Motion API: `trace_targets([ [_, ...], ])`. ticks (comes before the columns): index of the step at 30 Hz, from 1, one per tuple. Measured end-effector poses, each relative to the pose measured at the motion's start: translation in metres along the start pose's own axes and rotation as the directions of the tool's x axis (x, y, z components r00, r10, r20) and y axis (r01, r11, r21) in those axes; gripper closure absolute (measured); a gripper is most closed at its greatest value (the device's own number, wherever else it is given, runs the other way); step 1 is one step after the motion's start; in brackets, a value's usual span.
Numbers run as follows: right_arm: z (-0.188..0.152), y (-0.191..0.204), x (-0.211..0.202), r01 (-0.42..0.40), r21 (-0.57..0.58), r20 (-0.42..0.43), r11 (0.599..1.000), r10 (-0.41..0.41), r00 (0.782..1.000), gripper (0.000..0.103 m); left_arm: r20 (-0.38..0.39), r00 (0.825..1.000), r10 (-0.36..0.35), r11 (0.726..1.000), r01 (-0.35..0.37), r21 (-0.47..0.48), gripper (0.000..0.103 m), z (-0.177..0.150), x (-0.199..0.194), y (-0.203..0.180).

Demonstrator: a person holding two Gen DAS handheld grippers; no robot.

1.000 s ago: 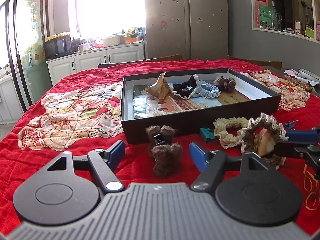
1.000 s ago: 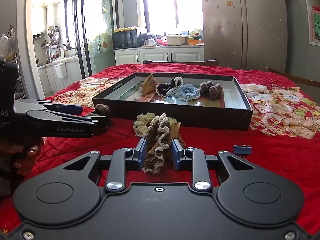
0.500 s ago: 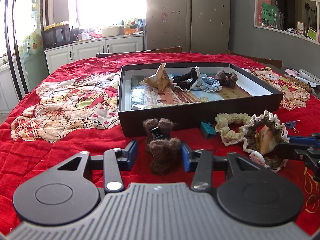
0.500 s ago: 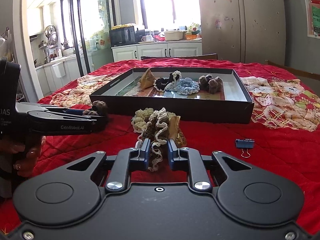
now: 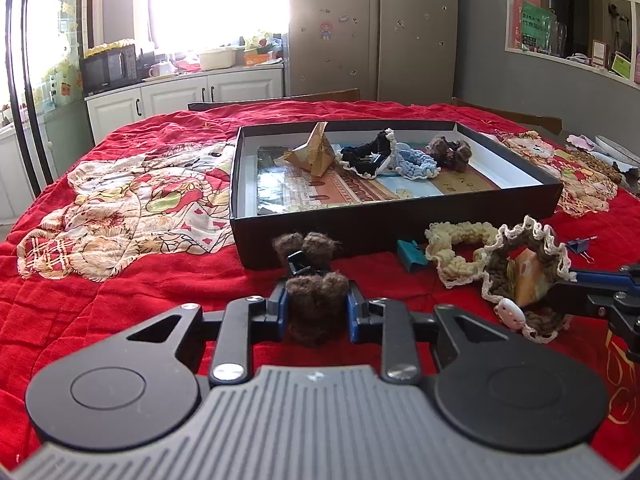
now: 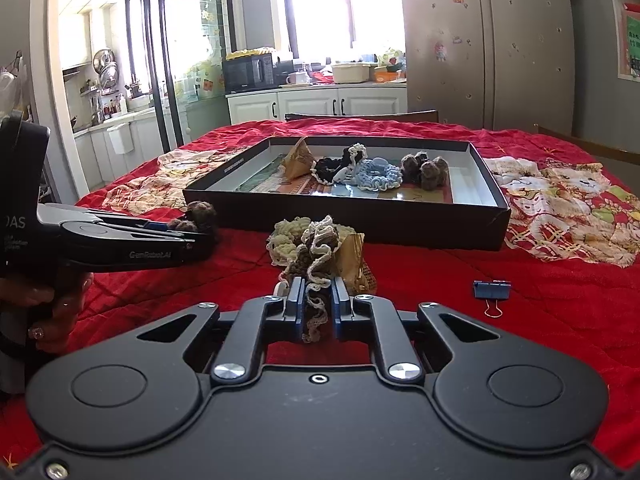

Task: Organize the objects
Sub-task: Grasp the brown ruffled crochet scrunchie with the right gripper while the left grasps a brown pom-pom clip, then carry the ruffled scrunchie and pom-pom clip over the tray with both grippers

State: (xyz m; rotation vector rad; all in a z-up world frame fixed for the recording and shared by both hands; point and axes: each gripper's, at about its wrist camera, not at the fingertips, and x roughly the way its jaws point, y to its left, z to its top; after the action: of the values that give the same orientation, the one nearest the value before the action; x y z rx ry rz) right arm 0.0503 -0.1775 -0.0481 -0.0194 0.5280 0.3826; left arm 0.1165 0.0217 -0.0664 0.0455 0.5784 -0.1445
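Right wrist view: kitchen with white cabinets (image 6: pixel 312 105), one grey two-door refrigerator (image 6: pixel 484 44) dotted with stickers, one black microwave (image 6: pixel 247 70). One table under a red quilted cloth (image 6: pixel 520 312) with cartoon prints. One shallow black box (image 6: pixel 344 222) mid-table, holding one folded paper wedge (image 6: pixel 298 159), one black-and-white crocheted scrunchie (image 6: pixel 340 166), one light-blue scrunchie (image 6: pixel 378 176) and one brown woolly hair clip (image 6: pixel 426 168). In front of the box, four loose items: one cream scrunchie (image 5: pixel 460 248), one brown scrunchie with white ruffled edge (image 6: pixel 318 256), a second brown fuzzy clip (image 5: pixel 314 280), one teal clip (image 5: pixel 410 254); also two blue binder clips (image 6: pixel 492 289), one each side of the right tool. Left gripper (image 5: pixel 316 310), jaws closing, pads pressed on both sides of the second brown fuzzy clip, on the cloth just before the box's near wall. Right gripper (image 6: pixel 316 304) clamped on the ruffled brown scrunchie, beside the cream one. Legible on the left tool's side: "GenRobot.AI"; other lettering partly cut off. One hand (image 6: pixel 44 300) on that tool's handle.
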Motion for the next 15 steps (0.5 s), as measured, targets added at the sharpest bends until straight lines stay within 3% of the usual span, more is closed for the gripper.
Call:
trace_targets([
  [15,0.0001,0.0062,-0.0067,-0.005,-0.029,0.018,1.000,0.005,1.000,0.091,0.005,1.000,0.000,1.000,0.000,0.004,0.073,-0.0002,-0.0035,-0.0017],
])
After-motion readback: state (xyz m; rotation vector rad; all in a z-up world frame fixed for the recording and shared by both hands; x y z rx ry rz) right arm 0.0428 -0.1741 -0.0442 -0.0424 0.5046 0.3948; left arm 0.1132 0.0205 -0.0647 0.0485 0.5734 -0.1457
